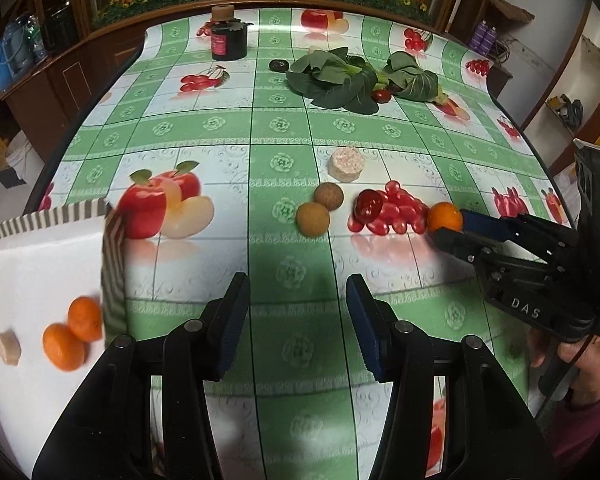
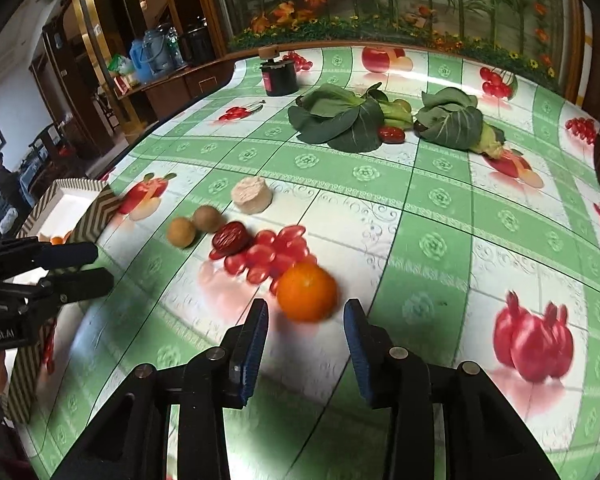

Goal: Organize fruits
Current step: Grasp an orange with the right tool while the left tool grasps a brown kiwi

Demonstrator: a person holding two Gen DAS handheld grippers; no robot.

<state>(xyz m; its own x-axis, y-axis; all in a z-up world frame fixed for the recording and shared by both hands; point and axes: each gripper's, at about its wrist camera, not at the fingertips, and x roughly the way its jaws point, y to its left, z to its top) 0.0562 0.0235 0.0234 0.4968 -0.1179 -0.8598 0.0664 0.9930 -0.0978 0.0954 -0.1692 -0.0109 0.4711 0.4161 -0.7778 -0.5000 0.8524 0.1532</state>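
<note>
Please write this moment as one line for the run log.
left tool: open, empty, beside tray | right tool: open, at orange on table, not gripped | tray: two oranges

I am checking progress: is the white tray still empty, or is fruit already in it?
Not empty. The left wrist view shows two oranges and a pale round piece lying inside the white tray.

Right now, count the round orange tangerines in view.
3: two tangerines touching inside the white striped-rim box, one on the tablecloth before the right gripper. Others may be hidden.
</note>
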